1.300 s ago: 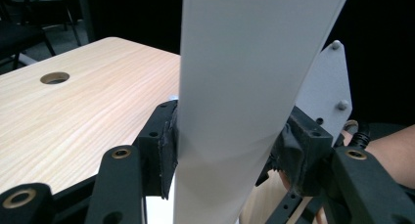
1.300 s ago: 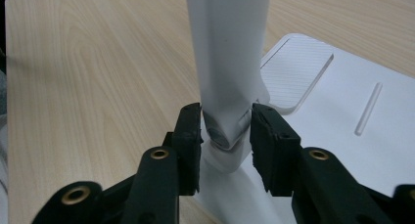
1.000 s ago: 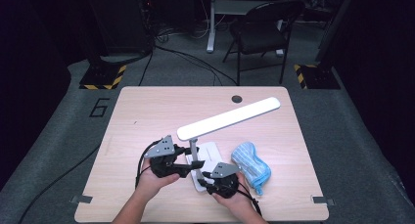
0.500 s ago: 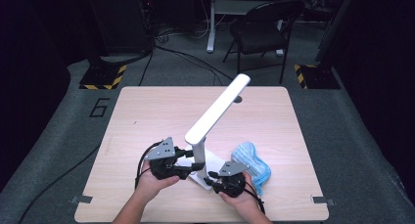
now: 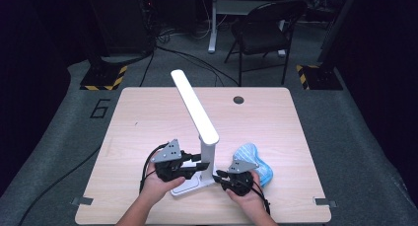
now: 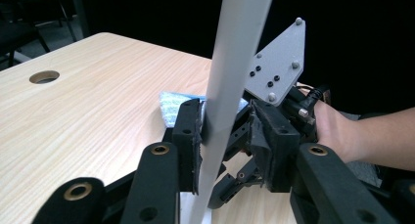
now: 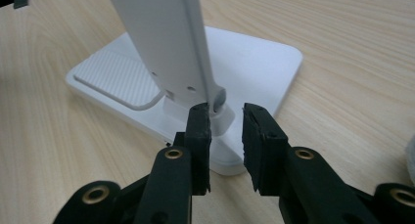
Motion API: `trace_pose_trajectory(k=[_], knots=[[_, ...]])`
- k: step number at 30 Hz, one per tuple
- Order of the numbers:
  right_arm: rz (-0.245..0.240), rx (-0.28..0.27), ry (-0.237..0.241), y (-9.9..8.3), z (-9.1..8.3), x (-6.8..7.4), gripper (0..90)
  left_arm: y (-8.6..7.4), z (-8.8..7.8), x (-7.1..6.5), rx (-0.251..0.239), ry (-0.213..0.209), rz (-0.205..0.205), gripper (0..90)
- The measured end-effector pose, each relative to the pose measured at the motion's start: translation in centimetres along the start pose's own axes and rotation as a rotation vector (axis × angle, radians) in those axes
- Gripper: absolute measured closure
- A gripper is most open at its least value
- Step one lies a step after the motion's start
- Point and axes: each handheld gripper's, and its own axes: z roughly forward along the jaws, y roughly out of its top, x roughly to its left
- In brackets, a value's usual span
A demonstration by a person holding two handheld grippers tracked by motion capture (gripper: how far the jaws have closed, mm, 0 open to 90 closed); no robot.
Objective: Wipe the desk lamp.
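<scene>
The white desk lamp (image 5: 199, 137) is standing upright, its long head slanting away. The left gripper (image 5: 193, 164) is straddling its post, jaws apart, while the right gripper (image 7: 227, 131) is gaping beside the base hinge.

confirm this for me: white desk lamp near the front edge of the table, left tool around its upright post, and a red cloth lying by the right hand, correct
Not quite: the cloth is light blue, not red, as the high view shows. The rest stands: the white desk lamp sits near the table's front edge, the left tool is around its upright post, and the cloth lies by the right hand.
</scene>
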Motion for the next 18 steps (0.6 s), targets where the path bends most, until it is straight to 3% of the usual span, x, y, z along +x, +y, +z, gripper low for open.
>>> trace_pose_trajectory(k=[4, 11, 14, 18], knots=[[0.030, -0.012, 0.006, 0.0, 0.1, -0.5, 73.0, 0.0, 0.5, 0.0, 0.003, 0.026, -0.007, 71.7], [0.018, -0.023, 0.017, -0.1, -0.5, -0.2, 68.7, 0.1, 1.1, -0.1, -0.007, 0.032, 0.012, 73.6], [0.028, -0.029, 0.015, -0.1, -0.5, 0.0, 67.5, 0.1, 1.5, 0.0, -0.015, 0.054, 0.009, 73.7], [0.034, -0.035, 0.011, 0.1, -0.1, 0.1, 56.8, 0.6, 2.4, 0.1, -0.013, 0.093, -0.002, 73.5]])
